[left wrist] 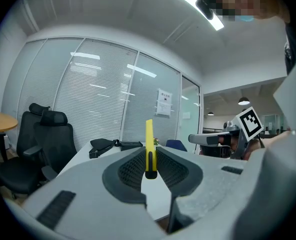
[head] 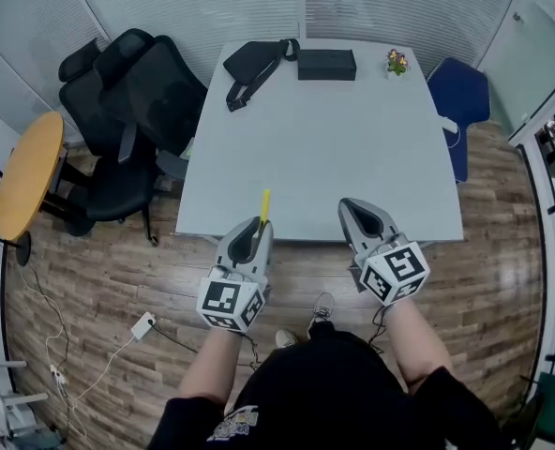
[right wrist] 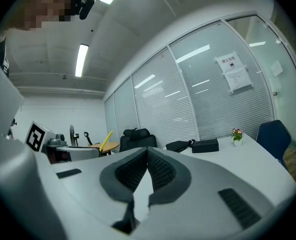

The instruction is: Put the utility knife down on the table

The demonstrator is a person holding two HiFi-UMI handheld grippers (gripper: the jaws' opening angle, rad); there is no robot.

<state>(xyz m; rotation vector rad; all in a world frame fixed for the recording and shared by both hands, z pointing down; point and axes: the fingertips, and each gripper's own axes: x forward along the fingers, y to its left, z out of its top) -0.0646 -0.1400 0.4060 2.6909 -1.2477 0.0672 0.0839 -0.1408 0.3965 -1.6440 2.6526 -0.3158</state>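
The yellow utility knife (head: 264, 204) sticks up and forward from my left gripper (head: 256, 225), whose jaws are shut on its lower end. In the left gripper view the knife (left wrist: 149, 139) stands upright between the ribbed pads (left wrist: 133, 169). Both grippers hover at the near edge of the white table (head: 324, 129), roughly level. My right gripper (head: 352, 210) is to the right of the left one, shut with nothing in it; its pads (right wrist: 163, 169) meet at the tips. The right gripper view also catches the knife (right wrist: 106, 140) at far left.
At the table's far end lie a black bag (head: 254, 64), a black box (head: 326, 64) and a small flower pot (head: 396, 62). Black office chairs (head: 132, 111) stand left of the table, a blue chair (head: 460, 97) at the right, a round wooden table (head: 26, 172) further left.
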